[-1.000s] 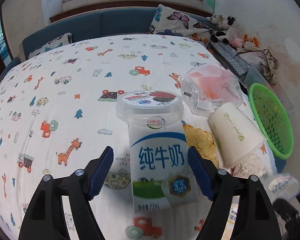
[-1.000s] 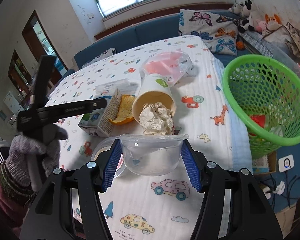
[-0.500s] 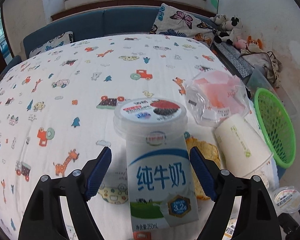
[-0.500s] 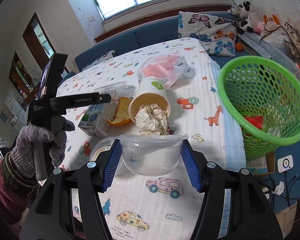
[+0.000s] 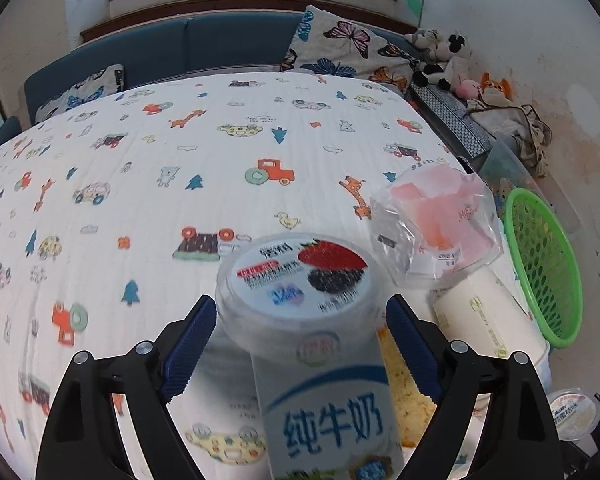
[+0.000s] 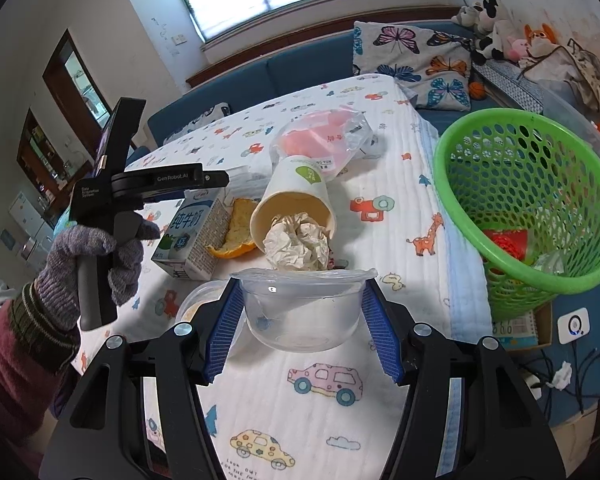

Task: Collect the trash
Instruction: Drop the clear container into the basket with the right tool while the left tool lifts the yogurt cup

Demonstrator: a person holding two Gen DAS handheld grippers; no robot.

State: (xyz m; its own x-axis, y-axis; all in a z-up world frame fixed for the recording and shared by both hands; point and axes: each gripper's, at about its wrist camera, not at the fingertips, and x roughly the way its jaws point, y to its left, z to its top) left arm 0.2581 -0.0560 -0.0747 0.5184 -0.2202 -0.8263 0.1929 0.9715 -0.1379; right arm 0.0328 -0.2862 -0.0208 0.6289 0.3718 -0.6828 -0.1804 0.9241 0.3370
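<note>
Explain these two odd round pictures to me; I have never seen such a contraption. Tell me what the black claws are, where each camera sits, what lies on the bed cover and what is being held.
No robot here: a person holds a hand-held gripper in each hand, with a fisheye camera on each looking along its two blue-padded fingers.

In the left view, the left hand-held gripper is open around a yogurt cup with a berry lid; whether the pads touch it is unclear. In front of it lies a milk carton.

In the right view, the right hand-held gripper is shut on a clear plastic bowl. Beyond it on the cartoon-print cover lie a tipped paper cup with crumpled paper, an orange peel and a plastic bag. The green basket beside the cover already holds some trash.
</note>
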